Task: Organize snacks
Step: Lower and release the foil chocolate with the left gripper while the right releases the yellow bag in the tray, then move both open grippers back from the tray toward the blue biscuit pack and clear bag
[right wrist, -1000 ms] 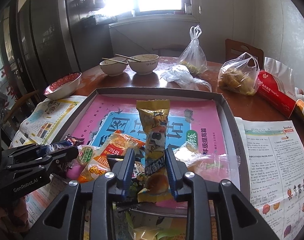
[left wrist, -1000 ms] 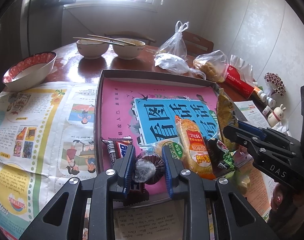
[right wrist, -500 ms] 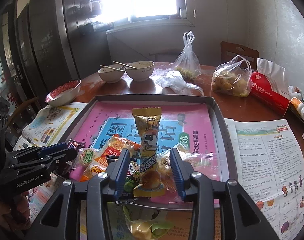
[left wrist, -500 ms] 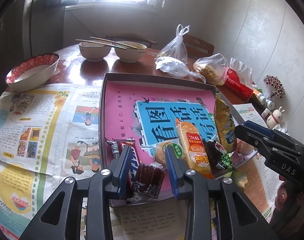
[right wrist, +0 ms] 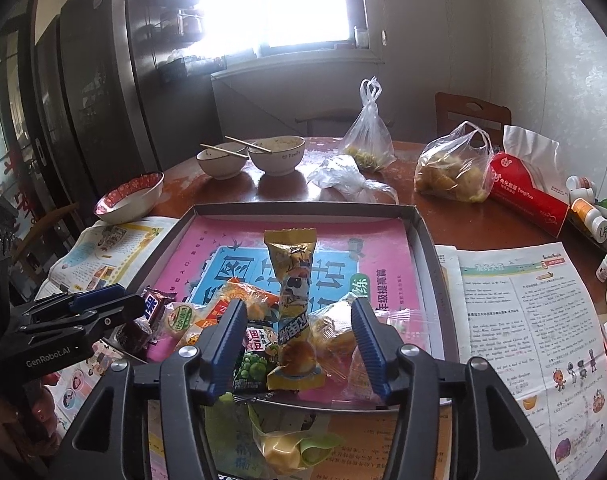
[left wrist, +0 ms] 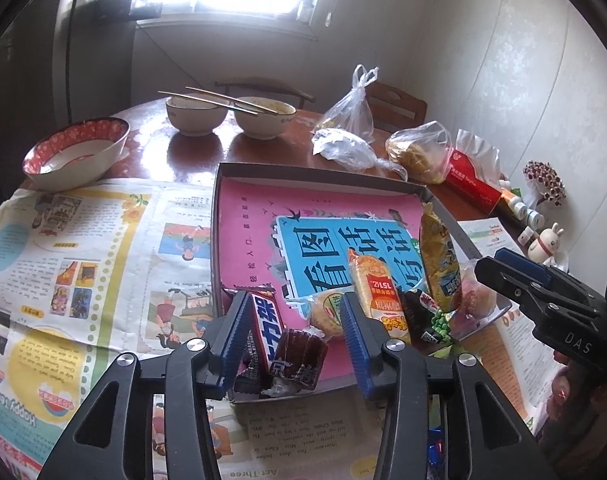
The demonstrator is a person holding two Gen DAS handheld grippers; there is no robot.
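Left gripper [left wrist: 295,336] fingers spread, jaws just been opening; dark red wrapped candy [left wrist: 301,354] lies between them in the near left corner of the tray [left wrist: 443,208], no pad pressing it, chocolate bar [left wrist: 265,328] beside the left finger. Right gripper [right wrist: 299,344] fingers also spread, just been opening; tall yellow snack pack [right wrist: 297,312] lies lengthwise between them on the pink tray lining, clear of both pads. Green pea packet [right wrist: 255,364] near the left finger. Tray sits on the bench over newspapers [left wrist: 83,264].
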